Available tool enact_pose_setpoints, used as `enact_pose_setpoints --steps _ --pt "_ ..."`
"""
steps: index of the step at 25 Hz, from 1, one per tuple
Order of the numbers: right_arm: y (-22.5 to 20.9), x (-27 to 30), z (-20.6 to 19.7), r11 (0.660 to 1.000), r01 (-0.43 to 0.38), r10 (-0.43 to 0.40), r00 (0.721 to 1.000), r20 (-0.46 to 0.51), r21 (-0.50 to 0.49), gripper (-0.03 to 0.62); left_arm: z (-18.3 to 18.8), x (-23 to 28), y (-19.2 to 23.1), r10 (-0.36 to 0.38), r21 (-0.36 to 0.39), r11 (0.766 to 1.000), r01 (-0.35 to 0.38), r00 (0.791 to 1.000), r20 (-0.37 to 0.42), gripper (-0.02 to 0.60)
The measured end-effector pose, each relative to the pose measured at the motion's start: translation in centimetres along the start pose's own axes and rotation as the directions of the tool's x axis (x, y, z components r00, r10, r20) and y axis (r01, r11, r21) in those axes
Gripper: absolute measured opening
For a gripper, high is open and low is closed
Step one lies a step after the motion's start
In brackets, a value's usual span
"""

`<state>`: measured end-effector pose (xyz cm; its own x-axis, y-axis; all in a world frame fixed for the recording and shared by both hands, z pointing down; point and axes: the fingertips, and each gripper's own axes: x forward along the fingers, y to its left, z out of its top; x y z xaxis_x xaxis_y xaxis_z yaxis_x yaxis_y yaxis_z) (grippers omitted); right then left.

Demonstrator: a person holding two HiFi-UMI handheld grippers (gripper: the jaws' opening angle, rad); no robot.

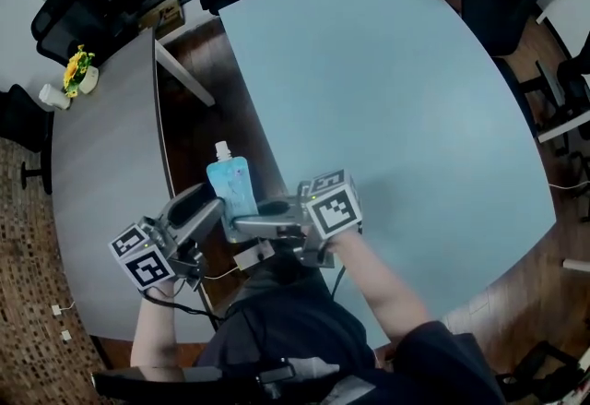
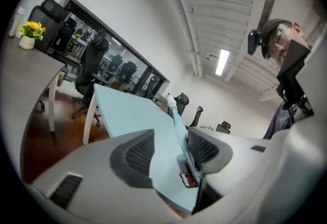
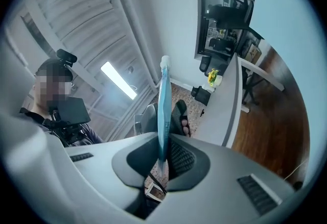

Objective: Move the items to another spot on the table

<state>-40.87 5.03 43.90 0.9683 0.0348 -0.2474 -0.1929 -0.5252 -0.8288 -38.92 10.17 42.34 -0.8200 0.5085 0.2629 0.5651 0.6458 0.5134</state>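
Blue spouted pouch [image 1: 231,189] stands upright, off the pale-blue table's [image 1: 396,99] near edge, pinched at its base by my right gripper [image 1: 247,226], while my left gripper [image 1: 207,208] stands jaws-apart around it.

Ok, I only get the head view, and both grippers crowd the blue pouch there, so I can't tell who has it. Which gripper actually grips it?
Observer: The right gripper. Its own view shows both pads closed on the blue pouch's lower edge.
Operator: And the left?
Observer: The left gripper has its jaws apart; the pouch stands between them, close against the pad on that view's right, with a gap to the other pad.
Operator: How thick is the pouch?
Observer: Flat: edge-on in the right gripper view it is a thin strip up to its white cap.
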Motion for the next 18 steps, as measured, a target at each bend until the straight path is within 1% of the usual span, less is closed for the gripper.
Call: enact_pose_setpoints --steps 1,2,3,4,5,9,12,16,18 --pt "-0.2 0.1 -0.1 1.0 0.015 -0.015 1.0 -0.004 0.001 0.014 -0.1 0.1 -0.1 -0.011 0.003 1.0 0.011 1.0 -0.004 0.203" --pt "-0.4 0.2 -0.1 1.0 0.031 -0.031 0.999 -0.008 0.001 0.014 -0.1 0.1 -0.2 -0.018 0.009 1.0 0.018 1.0 -0.011 0.157" --pt "-0.6 0.3 -0.1 0.999 0.045 -0.045 0.999 -0.014 -0.001 0.014 -0.2 0.2 -0.2 -0.021 0.02 1.0 0.022 1.0 -0.02 0.13" --pt "-0.8 0.4 -0.2 0.998 0.055 -0.055 0.998 -0.019 -0.002 0.015 -0.2 0.3 -0.2 -0.025 0.032 0.999 0.026 0.999 -0.027 0.115" --pt "-0.9 0.4 -0.2 0.998 0.059 -0.059 0.998 -0.022 -0.003 0.015 -0.1 0.3 -0.3 -0.031 0.041 0.999 0.032 0.999 -0.03 0.079" --pt "-1.5 0.7 0.7 0.996 0.085 -0.085 0.996 -0.037 -0.018 0.015 0.5 0.3 0.3 -0.049 0.028 0.998 0.049 0.999 -0.01 0.075" --pt "-2.5 2.4 1.5 0.996 0.092 -0.093 0.994 -0.063 -0.012 0.015 1.2 -0.5 2.3 -0.054 -0.002 0.999 0.054 0.999 0.005 0.078" --pt "-4.0 5.8 3.4 0.998 0.063 -0.059 0.991 -0.121 0.027 0.018 3.3 -2.4 5.8 -0.056 -0.033 0.998 0.059 0.994 0.09 0.081" --pt "-4.8 7.8 4.5 0.996 0.069 -0.06 0.988 -0.14 0.057 0.018 4.5 -3.3 7.8 -0.043 -0.027 0.999 0.046 0.993 0.105 0.081"
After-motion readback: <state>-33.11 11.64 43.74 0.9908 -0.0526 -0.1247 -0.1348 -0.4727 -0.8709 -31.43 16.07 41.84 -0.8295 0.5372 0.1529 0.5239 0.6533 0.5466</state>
